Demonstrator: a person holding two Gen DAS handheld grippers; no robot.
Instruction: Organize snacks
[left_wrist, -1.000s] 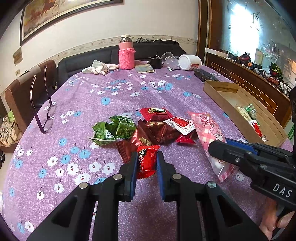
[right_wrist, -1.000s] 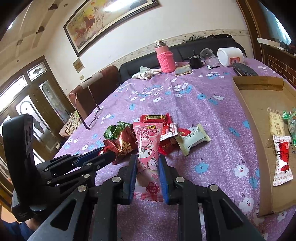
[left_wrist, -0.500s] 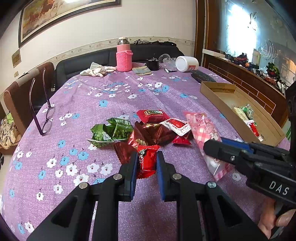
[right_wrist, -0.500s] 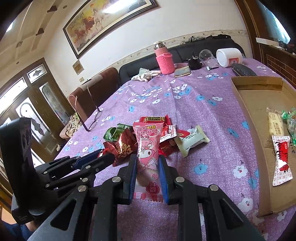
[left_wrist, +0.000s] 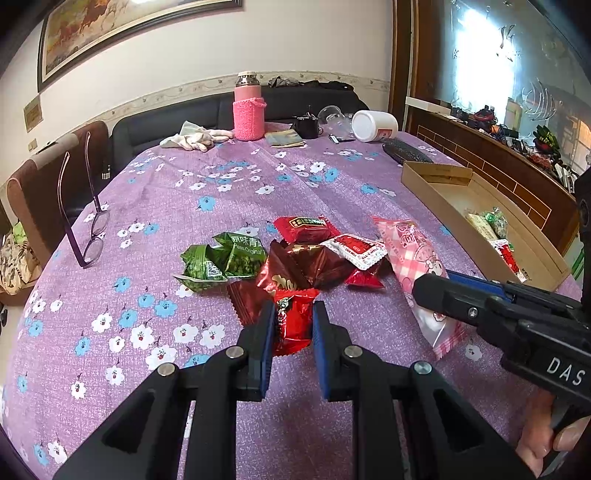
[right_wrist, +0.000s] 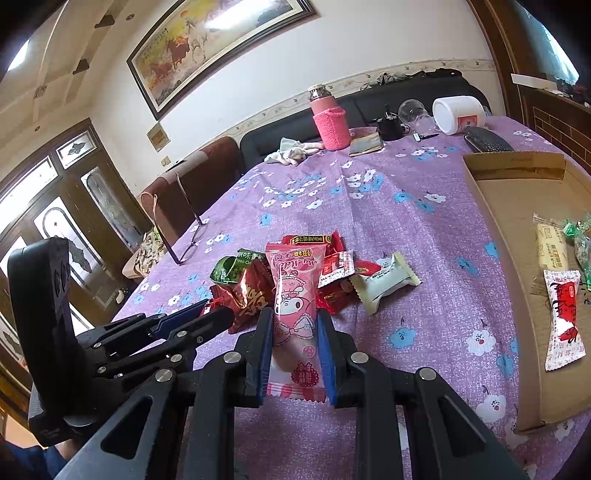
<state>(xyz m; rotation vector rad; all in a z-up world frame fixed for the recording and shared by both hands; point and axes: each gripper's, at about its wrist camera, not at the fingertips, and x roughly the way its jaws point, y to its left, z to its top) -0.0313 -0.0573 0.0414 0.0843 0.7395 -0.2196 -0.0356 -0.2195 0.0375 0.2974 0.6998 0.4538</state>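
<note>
Left gripper (left_wrist: 293, 328) fingers clamp a red packet (left_wrist: 293, 319); right gripper (right_wrist: 294, 334) fingers clamp the pink "My Melody" packet (right_wrist: 295, 295) near the tabletop (right_wrist: 424, 229).

Surface: table under a purple flowered cloth (left_wrist: 184, 206)
Middle: heap of snack packets (left_wrist: 295, 254), green, red and brown; mint-green packet (right_wrist: 384, 282) just beside it
Right edge: cardboard tray (left_wrist: 436, 184)
Left edge: glasses (left_wrist: 86, 229)
Far end: pink-sleeved bottle (left_wrist: 248, 110); white cloth (left_wrist: 192, 136); white jar (left_wrist: 375, 125) on its side; dark keyboard (left_wrist: 406, 152)

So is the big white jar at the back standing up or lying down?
Lying down. The white jar rests on its side on the purple tablecloth, its round end facing the camera.
</note>
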